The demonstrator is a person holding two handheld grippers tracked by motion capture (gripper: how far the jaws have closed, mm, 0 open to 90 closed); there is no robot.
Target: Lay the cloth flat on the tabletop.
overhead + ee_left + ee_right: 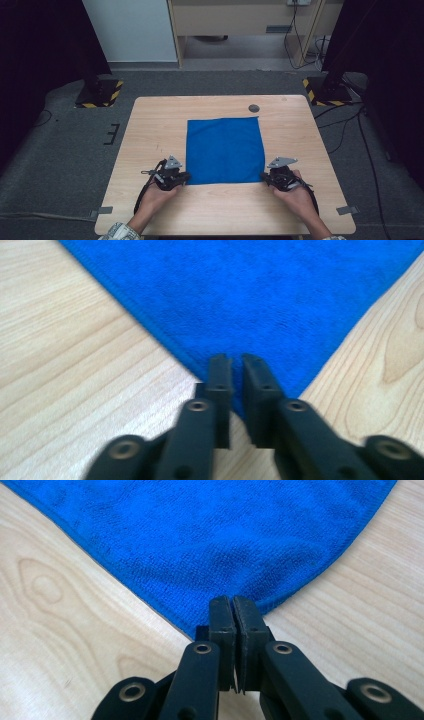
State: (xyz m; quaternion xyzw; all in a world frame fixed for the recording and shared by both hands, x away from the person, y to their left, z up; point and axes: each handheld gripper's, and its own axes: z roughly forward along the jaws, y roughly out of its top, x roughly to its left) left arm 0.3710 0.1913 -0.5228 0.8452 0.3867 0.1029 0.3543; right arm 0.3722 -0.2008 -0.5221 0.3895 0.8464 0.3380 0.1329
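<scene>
high view: the left gripper (183,176) and right gripper (266,177) each pinch a near corner of the blue cloth (224,150); grasping step seems done, next probably lifting both corners evenly.

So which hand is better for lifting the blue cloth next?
Probably neither alone. The left gripper and right gripper each pinch a near corner of the blue cloth, so both seem ready.
</scene>
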